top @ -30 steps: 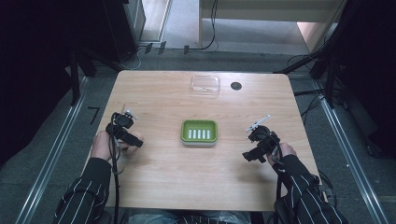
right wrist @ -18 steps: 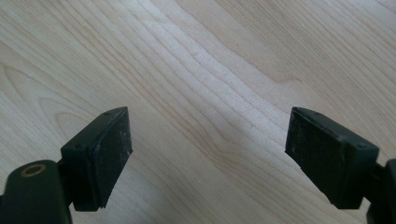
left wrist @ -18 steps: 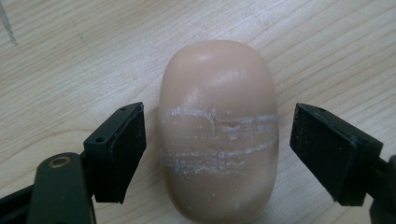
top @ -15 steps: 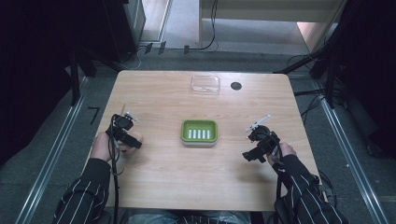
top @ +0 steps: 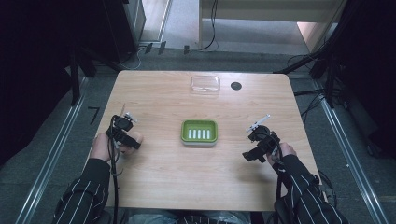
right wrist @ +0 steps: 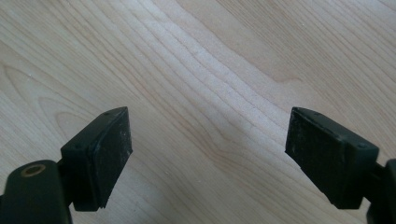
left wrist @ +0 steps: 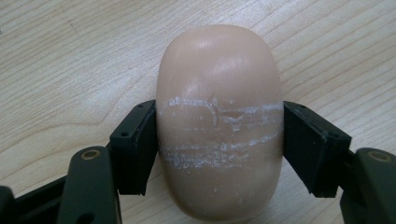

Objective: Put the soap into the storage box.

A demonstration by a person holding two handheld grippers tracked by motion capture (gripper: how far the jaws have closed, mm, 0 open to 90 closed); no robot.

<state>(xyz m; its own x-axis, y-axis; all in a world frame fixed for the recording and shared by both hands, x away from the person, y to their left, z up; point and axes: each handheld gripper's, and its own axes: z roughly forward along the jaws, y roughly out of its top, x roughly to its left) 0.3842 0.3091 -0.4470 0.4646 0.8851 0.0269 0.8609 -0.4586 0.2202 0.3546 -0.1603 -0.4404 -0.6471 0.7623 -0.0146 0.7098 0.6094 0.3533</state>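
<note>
1. Left gripper (left wrist: 219, 154): its fingers (left wrist: 137, 149) have just been closing and now press both flanks of a beige soap (left wrist: 219, 135). Contact looks firm on both sides; the pads sit across the soap's middle, over a band of white scuff marks.
2. The soap lies on the table (left wrist: 60, 70), at the table's left side in the high view (top: 133, 139), beside the left hand (top: 100, 147). It is not yet lifted.
3. Judgement: the grasp appears complete, so the pick-up can begin; the likely destination is the green dish (top: 200, 132) at the table's centre, well apart from the soap.
4. Right gripper (right wrist: 208, 154): fingers (right wrist: 100, 149) spread wide, nothing between them, bare table beneath. In the high view it (top: 254, 148) rests near the table's right edge, idle.
5. A clear lid (top: 205, 84) and a dark round spot (top: 236, 86) lie at the far edge, uninvolved.
6. Risk noted: the soap is smooth and rounded and could slip from the pads on lifting.
</note>
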